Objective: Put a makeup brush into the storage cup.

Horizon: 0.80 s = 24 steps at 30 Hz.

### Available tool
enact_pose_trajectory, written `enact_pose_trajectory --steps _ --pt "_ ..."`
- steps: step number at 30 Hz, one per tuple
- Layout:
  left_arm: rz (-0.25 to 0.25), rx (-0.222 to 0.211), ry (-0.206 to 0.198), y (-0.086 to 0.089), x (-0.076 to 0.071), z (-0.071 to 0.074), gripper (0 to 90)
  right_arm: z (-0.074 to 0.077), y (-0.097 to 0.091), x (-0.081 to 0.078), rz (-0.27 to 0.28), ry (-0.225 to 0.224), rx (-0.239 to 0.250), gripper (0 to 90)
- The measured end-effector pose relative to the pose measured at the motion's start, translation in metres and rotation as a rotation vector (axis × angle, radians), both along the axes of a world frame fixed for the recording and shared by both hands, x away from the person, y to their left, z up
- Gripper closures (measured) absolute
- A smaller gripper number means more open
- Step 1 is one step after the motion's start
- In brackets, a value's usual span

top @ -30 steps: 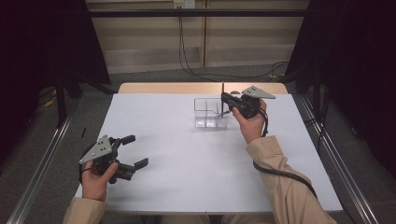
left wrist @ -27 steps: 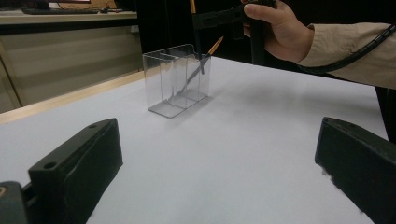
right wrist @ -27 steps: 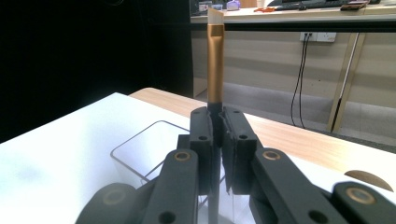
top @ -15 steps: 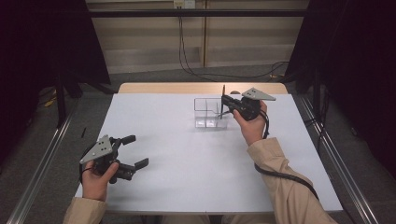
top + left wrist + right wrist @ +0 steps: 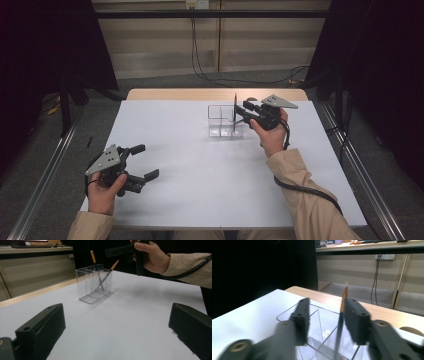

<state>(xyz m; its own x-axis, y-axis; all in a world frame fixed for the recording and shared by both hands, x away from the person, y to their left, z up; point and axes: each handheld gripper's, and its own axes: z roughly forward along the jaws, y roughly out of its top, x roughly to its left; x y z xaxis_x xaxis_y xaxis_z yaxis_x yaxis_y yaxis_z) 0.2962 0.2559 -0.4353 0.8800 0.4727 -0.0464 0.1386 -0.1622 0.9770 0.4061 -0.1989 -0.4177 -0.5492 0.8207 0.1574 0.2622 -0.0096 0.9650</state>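
Resting lower left in the high view, left gripper (image 5: 142,162) stands spread, holding nothing. Right gripper (image 5: 325,322), jaws just parting, brackets an upright brush (image 5: 340,320) unpressed. Left gripper view reveals two crossed brushes (image 5: 100,281) inside clear holder (image 5: 86,288).

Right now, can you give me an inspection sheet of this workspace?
Surface: white table, bare apart from the holder.
Job's things: clear holder with two brushes; second brush stands between the right jaws, free of both.
Clutter: nothing seen.
Grippers: left gripper open, low near the table's front; right gripper open above the holder, jaws just opening.
Cables: black cable trails along the right sleeve.
Surroundings: dark curtains, wall cables.
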Motion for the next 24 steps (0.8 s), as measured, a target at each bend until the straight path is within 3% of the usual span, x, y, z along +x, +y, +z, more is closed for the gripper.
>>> enact_pose_trajectory --steps 8,24 --pt "0.003 0.000 -0.002 -0.001 -0.001 0.000 0.5 0.004 -0.001 -0.004 0.012 -0.021 -0.002 37.4" --pt "0.002 0.002 -0.001 -0.003 -0.002 0.001 0.6 0.006 -0.007 -0.017 0.055 -0.016 -0.023 26.2"
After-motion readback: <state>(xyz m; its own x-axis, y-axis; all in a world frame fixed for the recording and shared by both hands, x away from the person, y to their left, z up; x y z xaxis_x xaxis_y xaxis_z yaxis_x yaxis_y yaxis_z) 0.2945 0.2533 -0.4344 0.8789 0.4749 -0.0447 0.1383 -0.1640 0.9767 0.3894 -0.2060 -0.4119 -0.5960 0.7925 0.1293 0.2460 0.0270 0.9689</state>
